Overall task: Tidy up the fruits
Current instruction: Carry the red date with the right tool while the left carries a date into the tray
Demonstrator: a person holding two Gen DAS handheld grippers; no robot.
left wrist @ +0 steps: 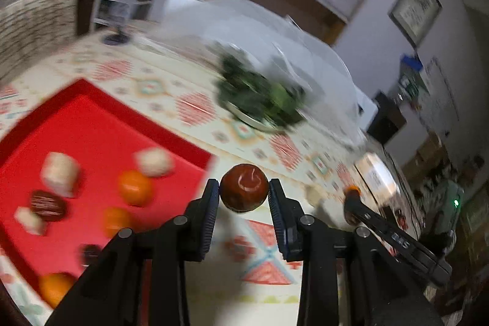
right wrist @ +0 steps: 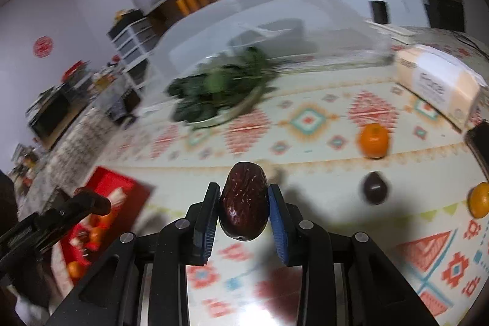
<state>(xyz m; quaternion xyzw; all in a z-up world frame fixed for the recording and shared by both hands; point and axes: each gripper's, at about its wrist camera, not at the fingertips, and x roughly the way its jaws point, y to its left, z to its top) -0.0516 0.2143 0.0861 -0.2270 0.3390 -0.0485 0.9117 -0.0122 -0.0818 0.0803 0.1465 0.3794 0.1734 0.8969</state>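
Your left gripper [left wrist: 244, 193] clamps a round dark-red fruit [left wrist: 244, 187] just off the flat red tray [left wrist: 91, 124]'s corner; your right gripper [right wrist: 244, 205] pinches a wrinkled dark-red date [right wrist: 243, 200] above the patterned tablecloth [right wrist: 308, 118]. Several fruits sit on the tray; two small oranges [right wrist: 373, 140] and one dark fruit [right wrist: 375, 188] wait near the cloth's right edge. Blur obscures the tray's white pieces.

The date [right wrist: 243, 200] between the right gripper [right wrist: 244, 203] pads is wrinkled and glossy. Left of it lies a smooth red plastic tray [right wrist: 113, 182]; the tabletop [right wrist: 308, 118] beyond wears patterned matt cloth.
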